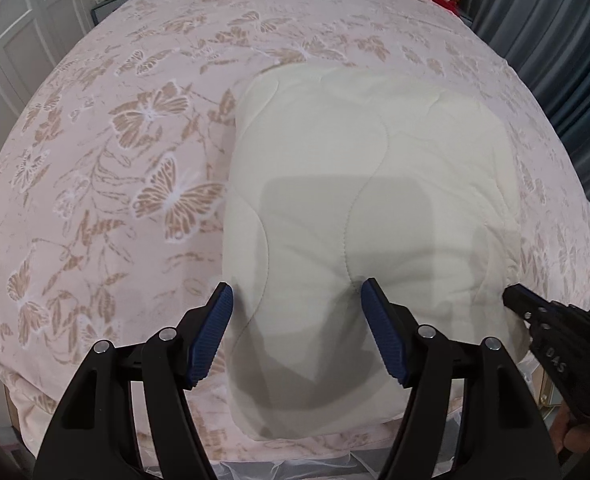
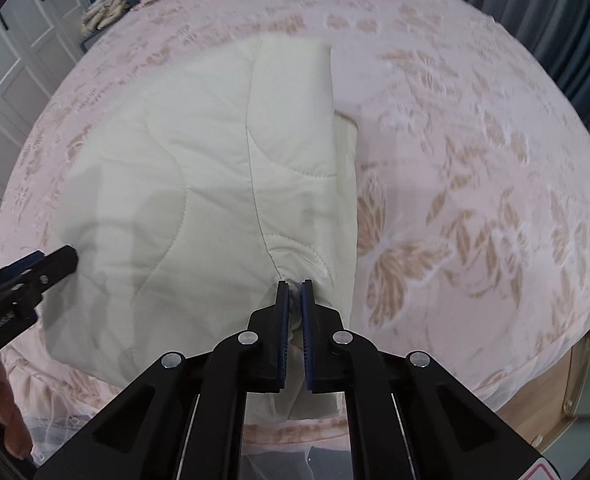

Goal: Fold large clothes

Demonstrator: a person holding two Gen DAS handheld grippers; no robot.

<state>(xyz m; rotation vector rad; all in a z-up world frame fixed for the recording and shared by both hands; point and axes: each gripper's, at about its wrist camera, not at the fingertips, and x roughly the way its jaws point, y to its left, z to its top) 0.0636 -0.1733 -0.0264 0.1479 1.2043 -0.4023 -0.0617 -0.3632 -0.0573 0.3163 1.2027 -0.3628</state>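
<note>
Left gripper (image 1: pixel 297 292) spread wide over quilt (image 1: pixel 359 184) — right gripper (image 2: pixel 293 284) pinches its edge.

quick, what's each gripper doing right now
Left gripper: open over the cream quilt, gripping nothing.
Right gripper: shut on the quilt's near edge.

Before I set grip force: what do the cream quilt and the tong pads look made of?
Cream quilt: apparently padded matte woven fabric, puffy between wavy stitch lines. Right tongs pads: blue ribbed, likely rubber; shut on the quilt.
</note>
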